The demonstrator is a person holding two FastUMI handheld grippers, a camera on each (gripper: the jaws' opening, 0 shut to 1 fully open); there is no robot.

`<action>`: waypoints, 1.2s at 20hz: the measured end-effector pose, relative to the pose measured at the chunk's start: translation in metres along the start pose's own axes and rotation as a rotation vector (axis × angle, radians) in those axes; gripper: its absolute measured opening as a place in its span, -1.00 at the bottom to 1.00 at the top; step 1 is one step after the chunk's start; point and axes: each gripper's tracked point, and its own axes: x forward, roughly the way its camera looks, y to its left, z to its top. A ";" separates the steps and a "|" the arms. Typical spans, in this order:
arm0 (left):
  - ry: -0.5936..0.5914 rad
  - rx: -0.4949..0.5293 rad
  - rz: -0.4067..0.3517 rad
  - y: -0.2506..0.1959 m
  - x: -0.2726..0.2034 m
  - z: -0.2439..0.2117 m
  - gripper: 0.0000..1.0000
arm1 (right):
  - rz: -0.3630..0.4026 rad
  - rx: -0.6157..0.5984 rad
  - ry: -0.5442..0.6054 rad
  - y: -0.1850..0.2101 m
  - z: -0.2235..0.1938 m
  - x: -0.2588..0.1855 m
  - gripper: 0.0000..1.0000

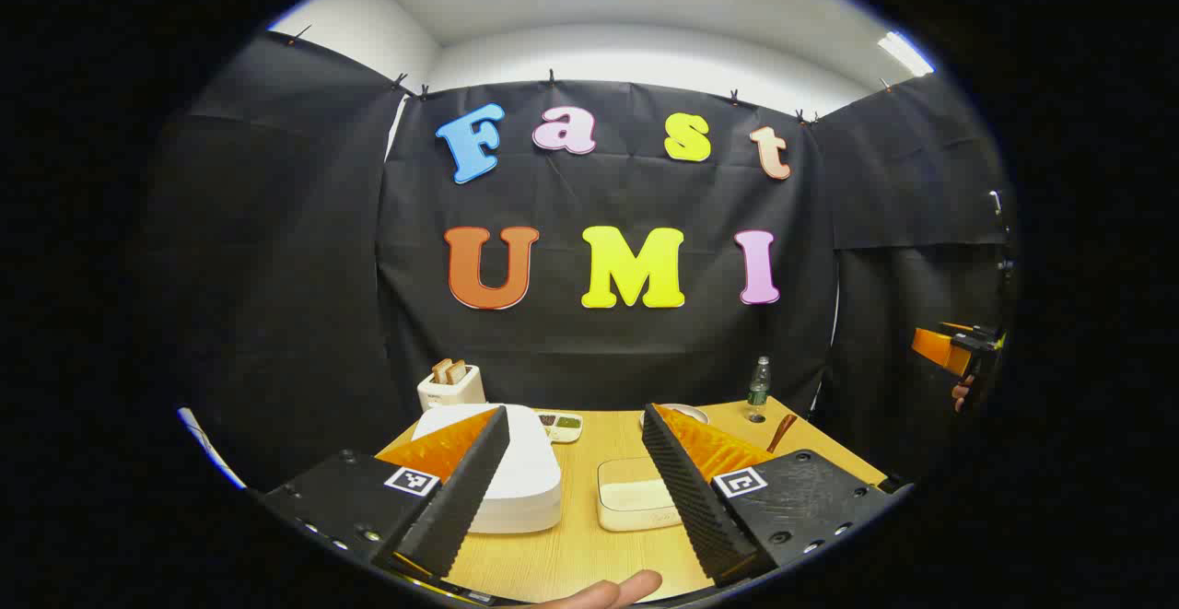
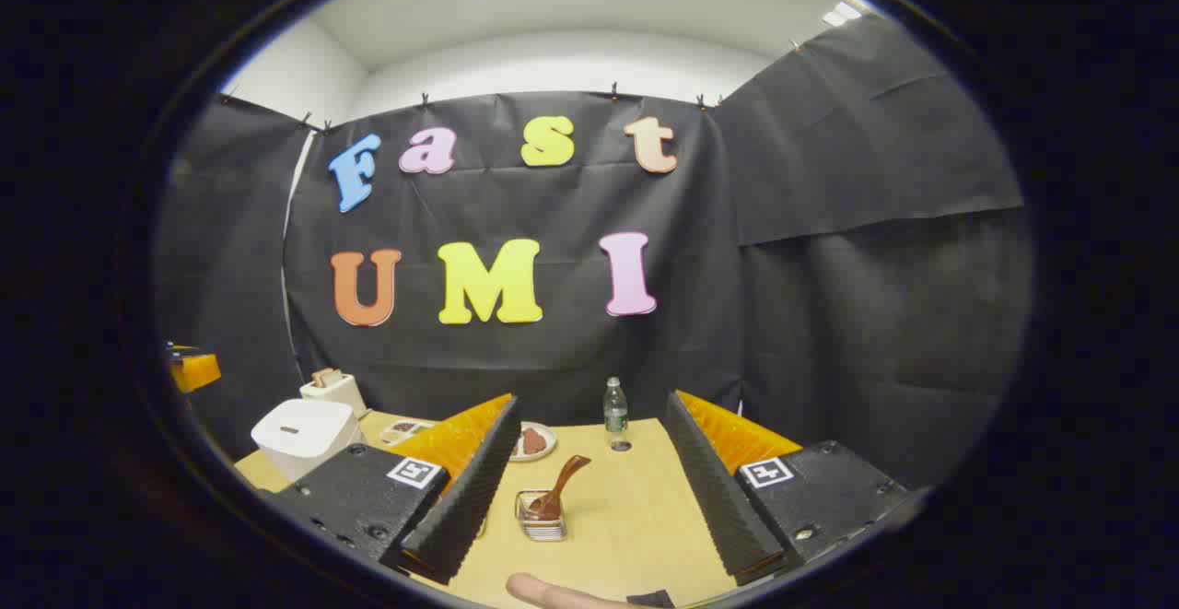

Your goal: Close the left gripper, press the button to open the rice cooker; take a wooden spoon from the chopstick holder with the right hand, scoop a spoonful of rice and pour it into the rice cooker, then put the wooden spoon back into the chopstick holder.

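Hovering apart-fingered: left gripper [image 1: 576, 471] above rice cooker [image 1: 516, 475], table edge [image 1: 834, 448] near.

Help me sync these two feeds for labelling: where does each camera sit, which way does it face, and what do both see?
Left gripper view: rides the left gripper, facing the booth wall over the rice cooker and rice container; open fingers, a fingertip below.
Right gripper view: rides the right gripper, facing the wooden spoon in its chopstick holder; open fingers.
Shared: table, rice cooker, toaster, bottle.
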 end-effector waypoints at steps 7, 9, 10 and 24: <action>-0.041 -0.002 -0.021 0.001 0.002 0.008 0.85 | 0.011 0.023 -0.002 -0.007 -0.008 0.006 1.00; -0.071 0.006 -0.028 0.006 -0.001 0.012 0.86 | 0.017 0.027 -0.003 -0.009 -0.011 0.009 1.00; -0.080 0.012 -0.027 0.007 -0.001 0.013 0.85 | 0.015 0.029 0.001 -0.011 -0.015 0.012 1.00; 0.038 -0.048 0.072 0.074 0.065 -0.035 0.07 | 0.073 0.045 0.005 -0.017 -0.049 0.046 1.00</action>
